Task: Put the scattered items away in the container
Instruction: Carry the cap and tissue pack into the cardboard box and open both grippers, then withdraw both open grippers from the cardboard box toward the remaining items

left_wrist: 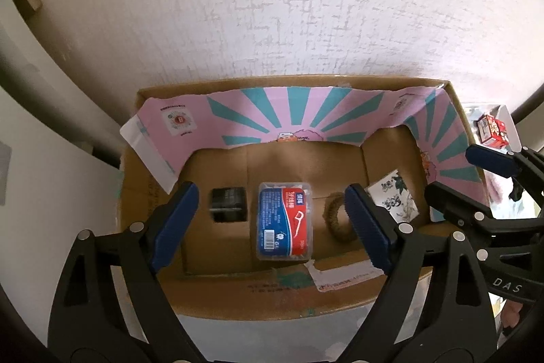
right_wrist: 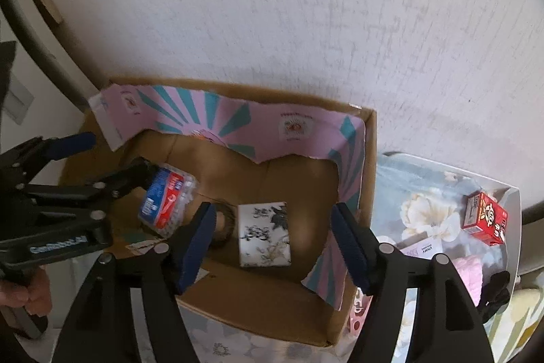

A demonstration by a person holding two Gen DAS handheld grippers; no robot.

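Cardboard box (left_wrist: pixel 238 291), pink-and-teal paper lining, against the wall: holds all that follows. My left tongs (left_wrist: pixel 272 223), jaws apart, empty, over the box; my right tongs (right_wrist: pixel 273 247), jaws apart, empty, likewise. Floss-pick case (left_wrist: pixel 285 220), blue-and-red label, on the box floor between my left jaws, untouched. White printed packet (right_wrist: pixel 264 233), flat, below my right jaws. Small dark block (left_wrist: pixel 228 203), left of the case. Red carton (right_wrist: pixel 484 221), outside on the floral cloth (right_wrist: pixel 421 193).

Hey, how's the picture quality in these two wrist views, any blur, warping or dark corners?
Left wrist view: sharp, the blue-and-red clear plastic floss pick box has a crisp label; fisheye bends the brown cardboard box rim; corners are black. Right wrist view: softer and smeared, the white ink-painted packet and small red carton look blurred; same dark vignette.
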